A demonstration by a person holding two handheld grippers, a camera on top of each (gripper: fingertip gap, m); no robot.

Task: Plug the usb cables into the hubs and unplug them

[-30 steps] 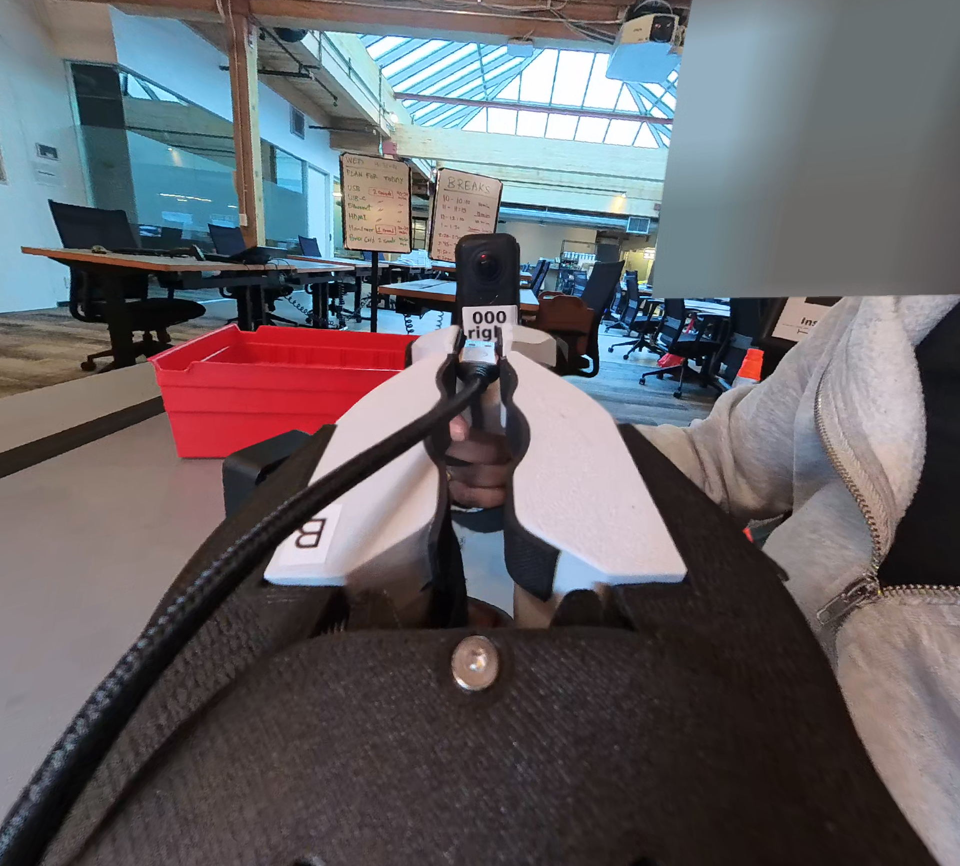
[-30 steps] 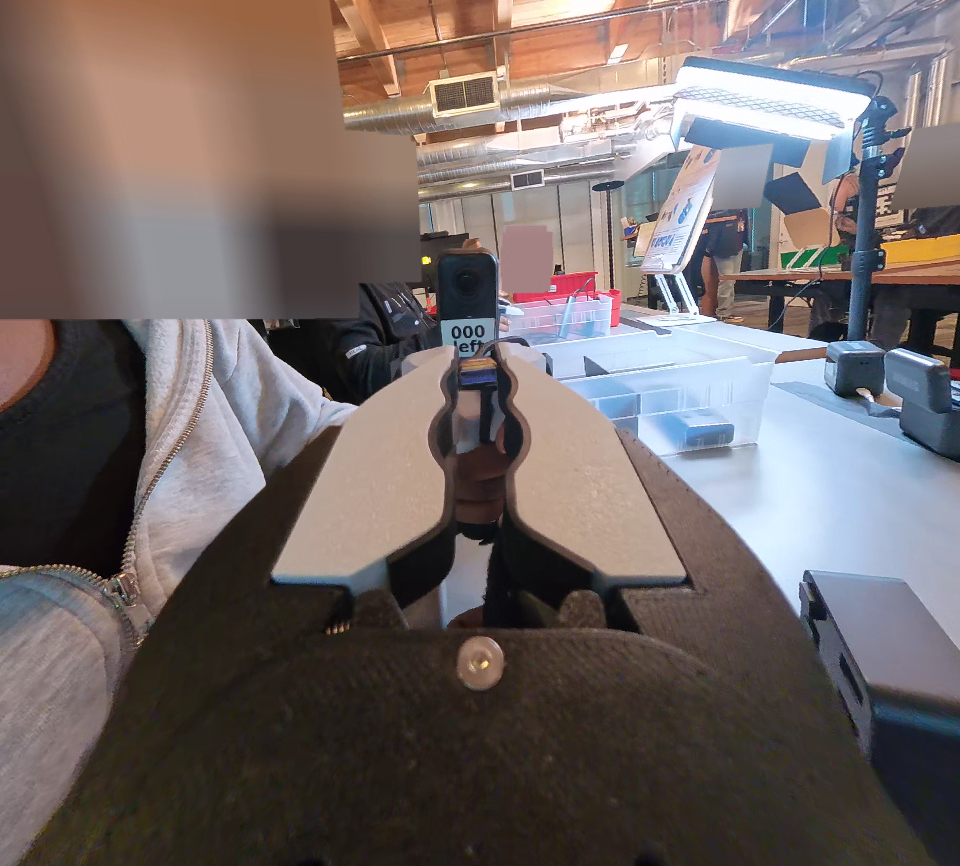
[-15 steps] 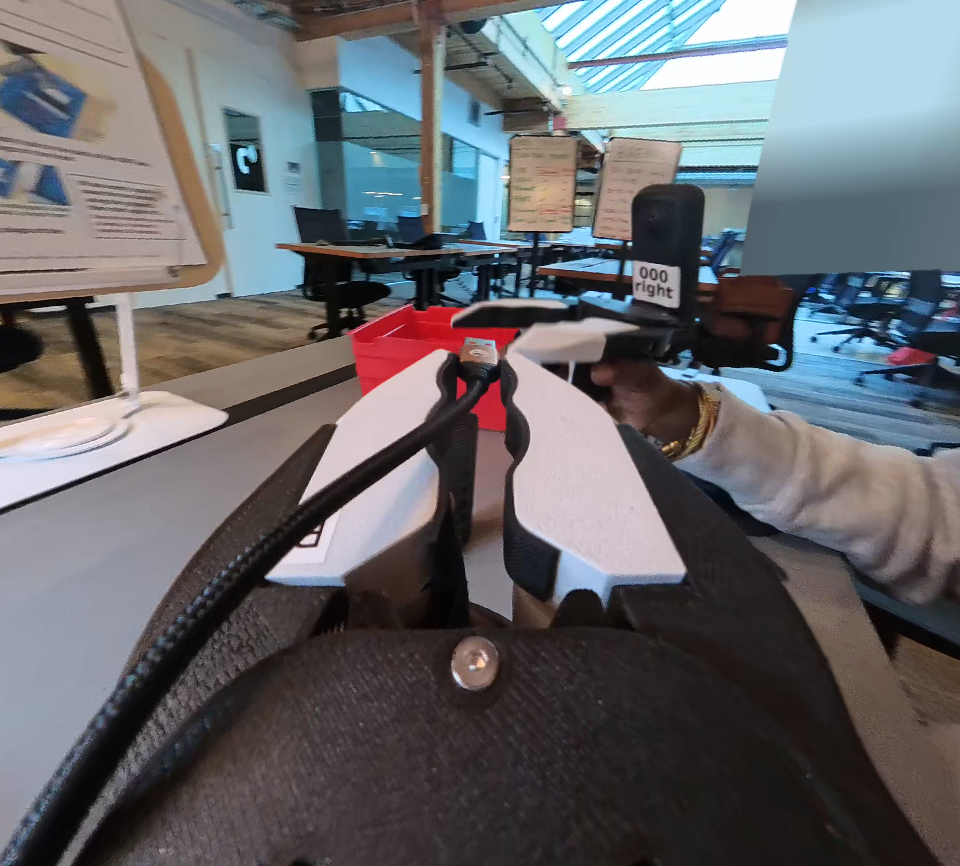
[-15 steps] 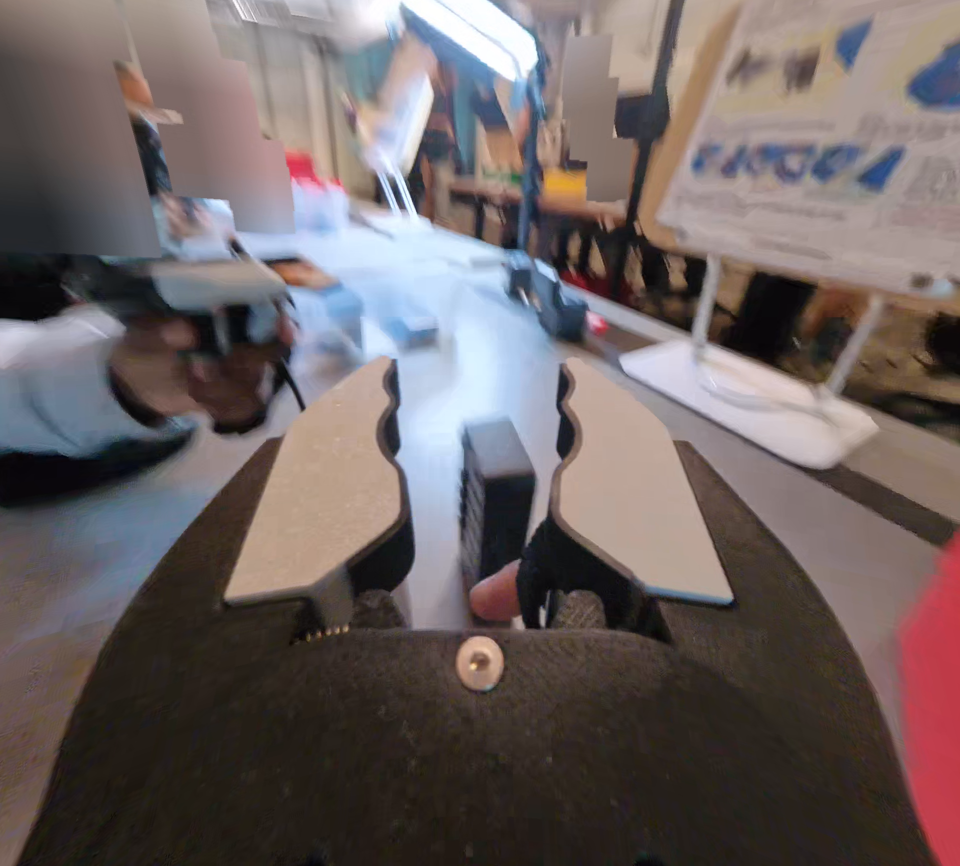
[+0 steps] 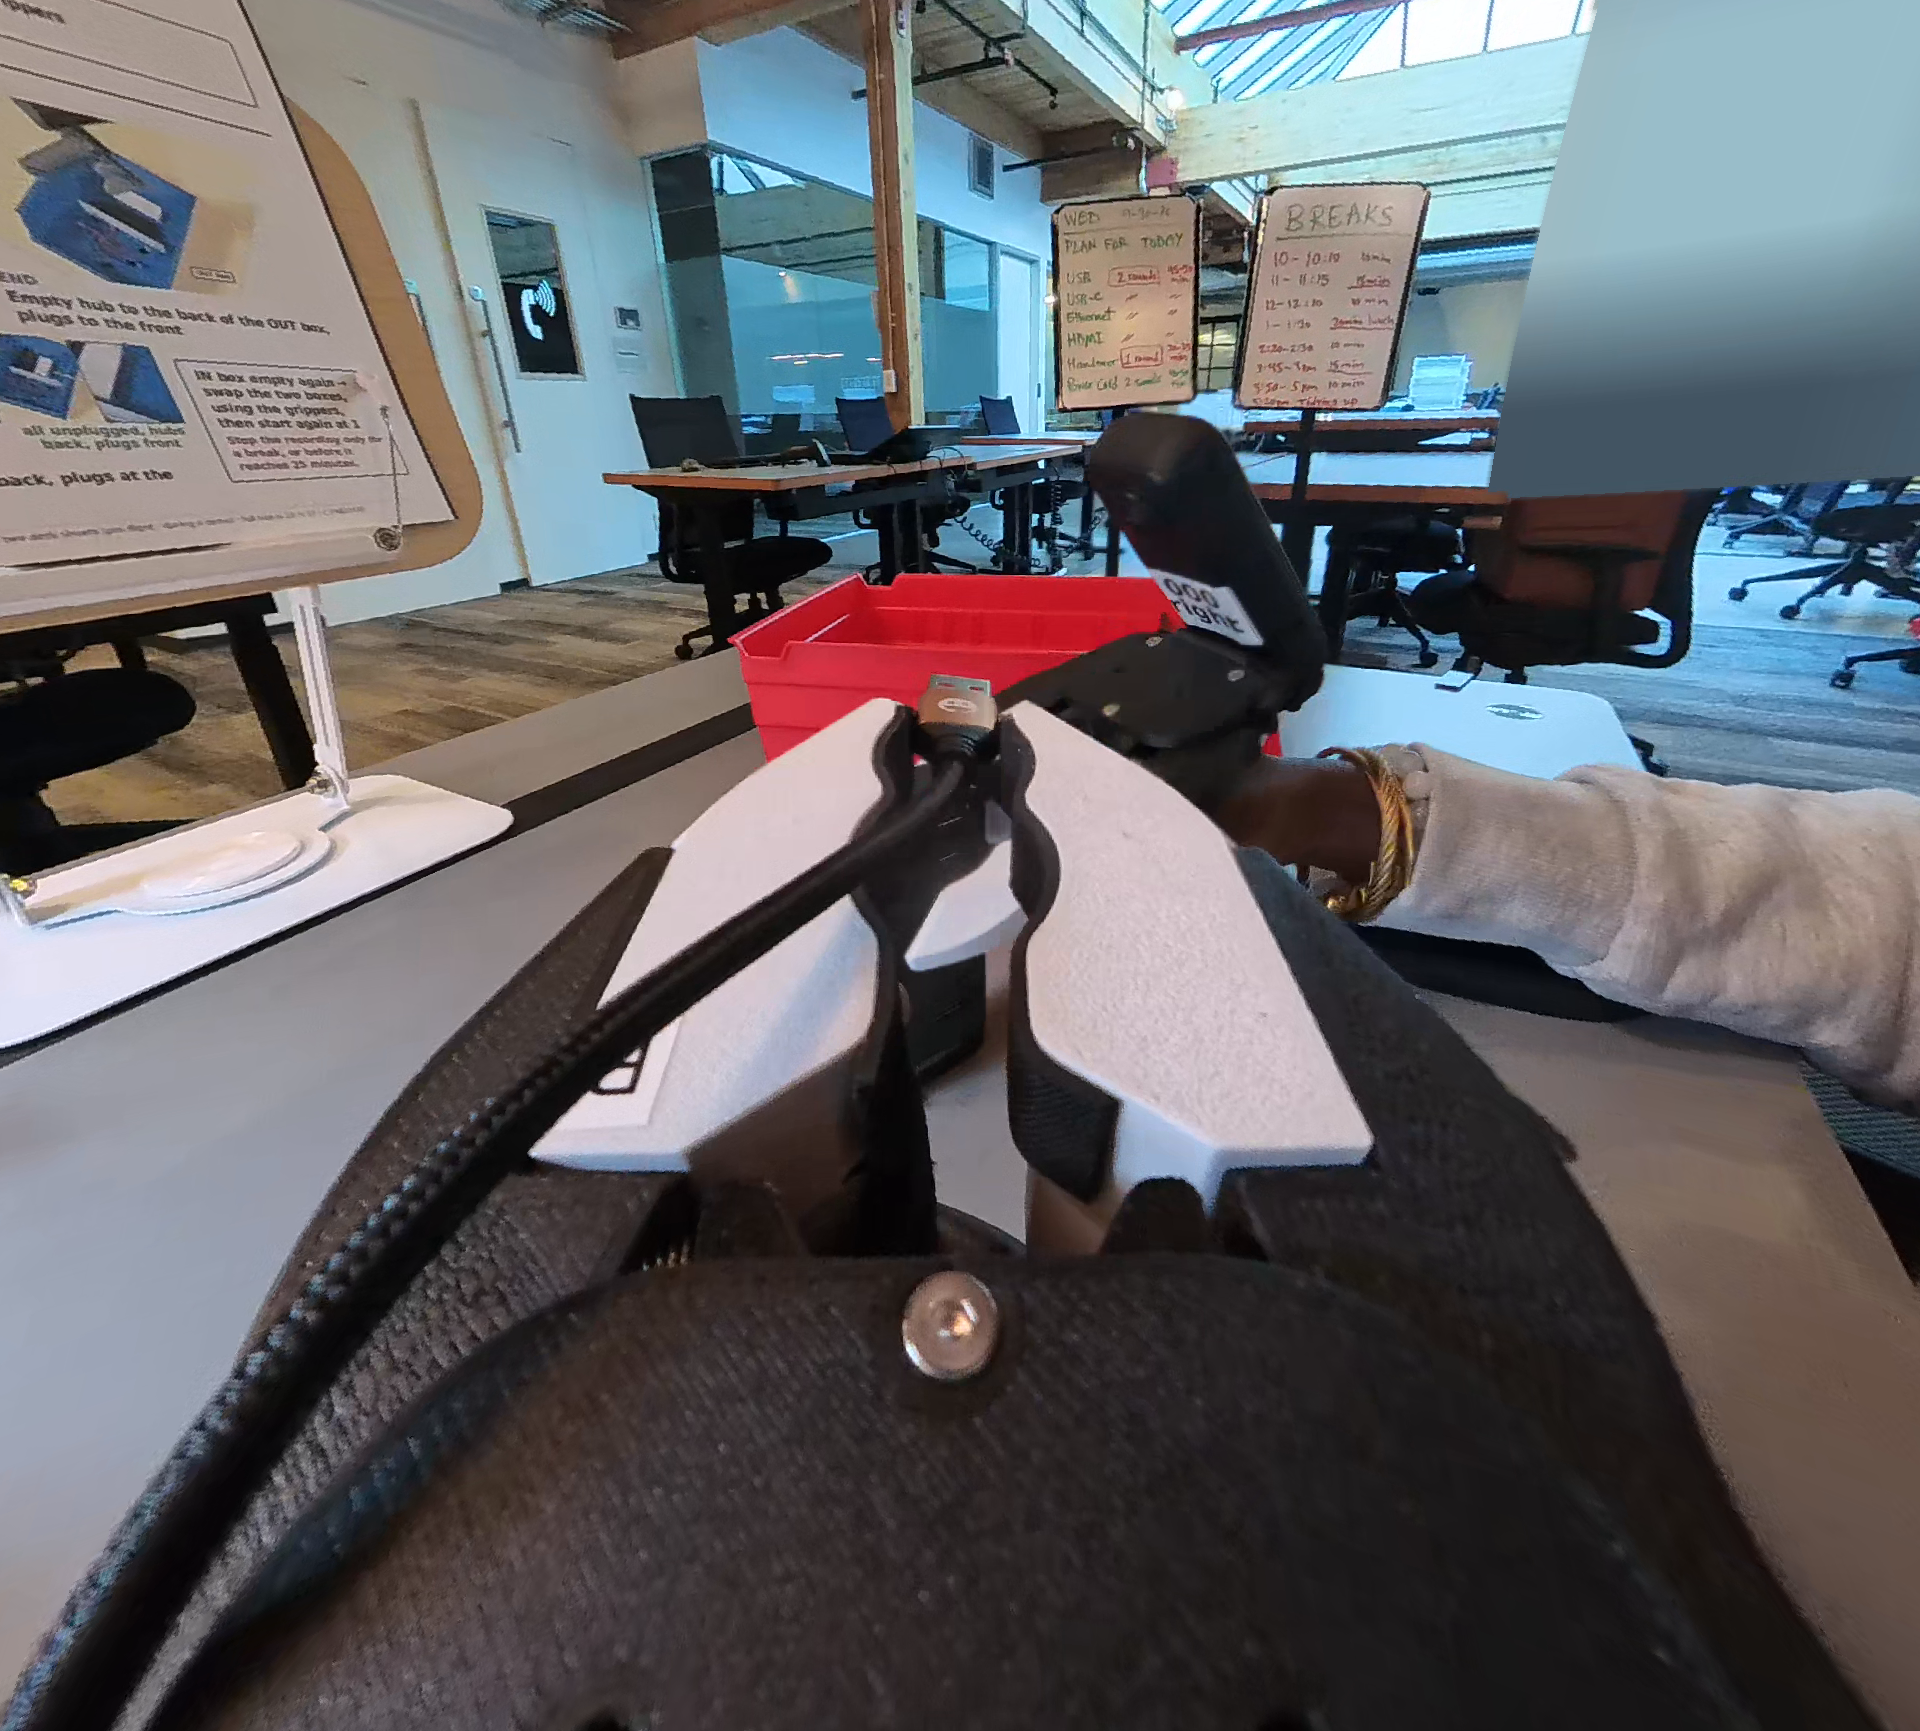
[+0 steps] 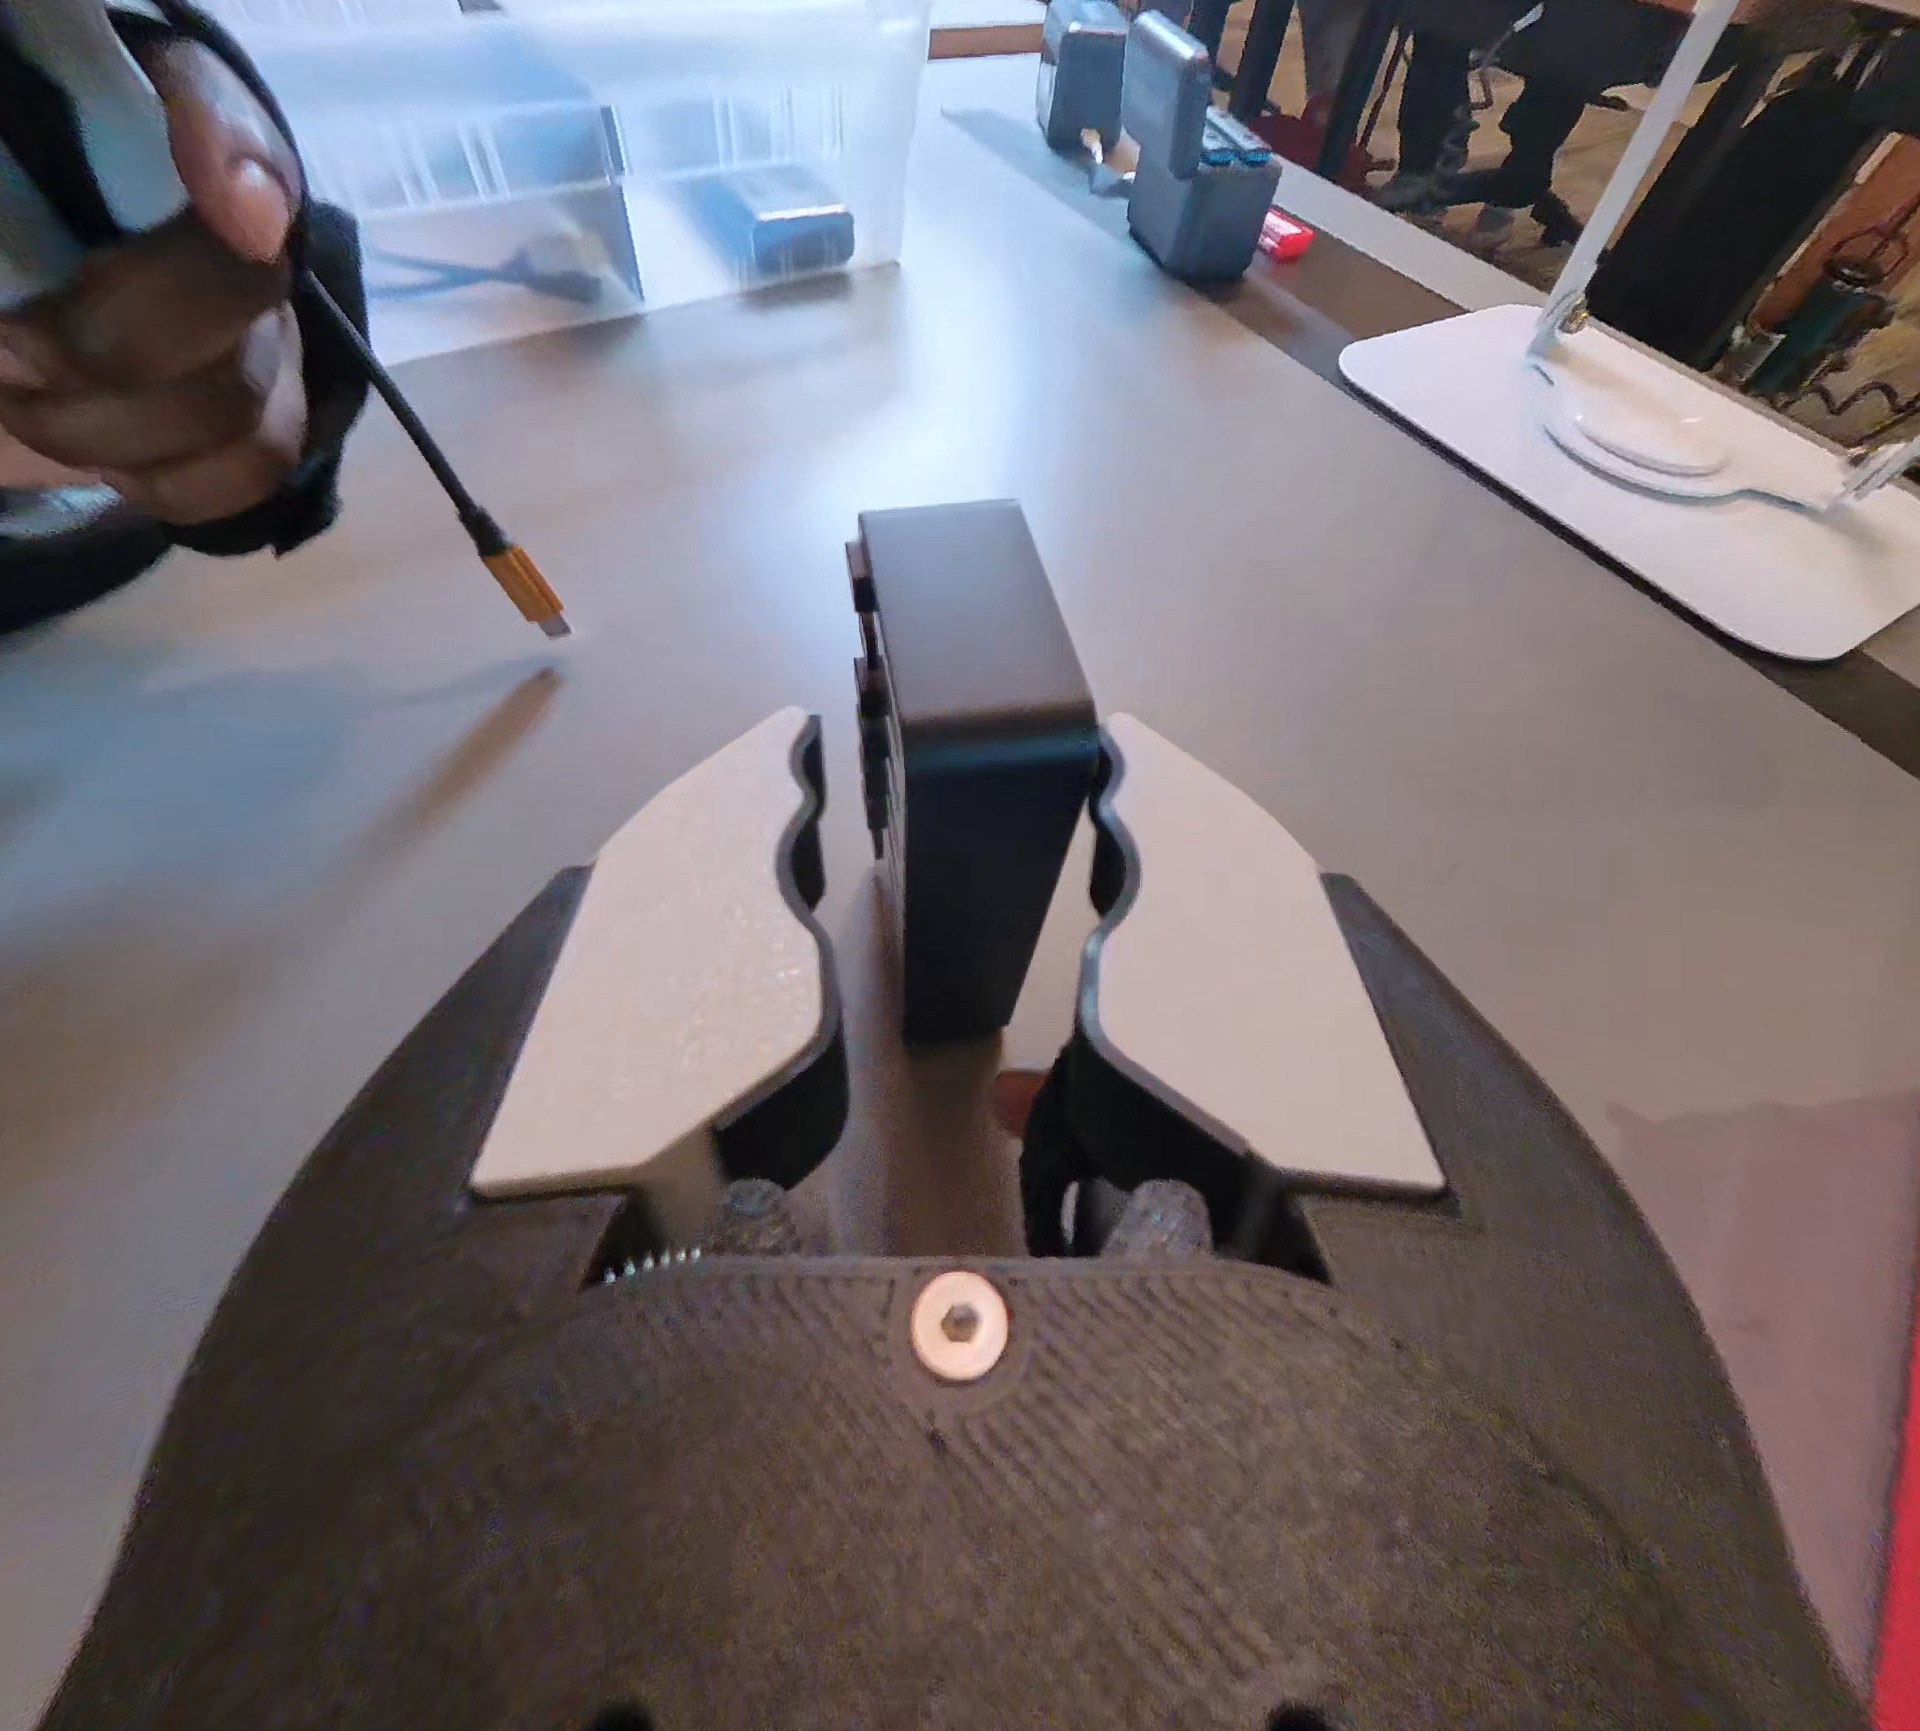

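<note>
My left gripper point(image 5: 956, 731) is shut on a bronze USB plug point(image 5: 958, 707), whose metal tip sticks out past the fingertips. Its black braided cable point(image 5: 665, 985) runs back down to the left. My right gripper point(image 6: 956, 731) is open, with its fingers on either side of a black hub point(image 6: 977, 673) that stands on edge on the grey table point(image 6: 1351, 746). The right finger touches the hub and the left finger is a little apart from it. In the right wrist view the cable's other orange plug point(image 6: 520, 585) hangs above the table to the hub's left.
A red bin point(image 5: 935, 642) stands behind the grippers. A clear bin point(image 6: 623, 123) holds hubs and cables at the back left. Grey boxes point(image 6: 1174, 164) and a sign stand's white base point(image 6: 1662, 486) are on the right. A hand point(image 6: 156, 310) holds the left gripper. Spacing between my two grippers at the tips: around 12 cm.
My right gripper turned away from the left one, opened, and came down around the hub on the table. My left gripper kept its plug and swung to face the red bin.
</note>
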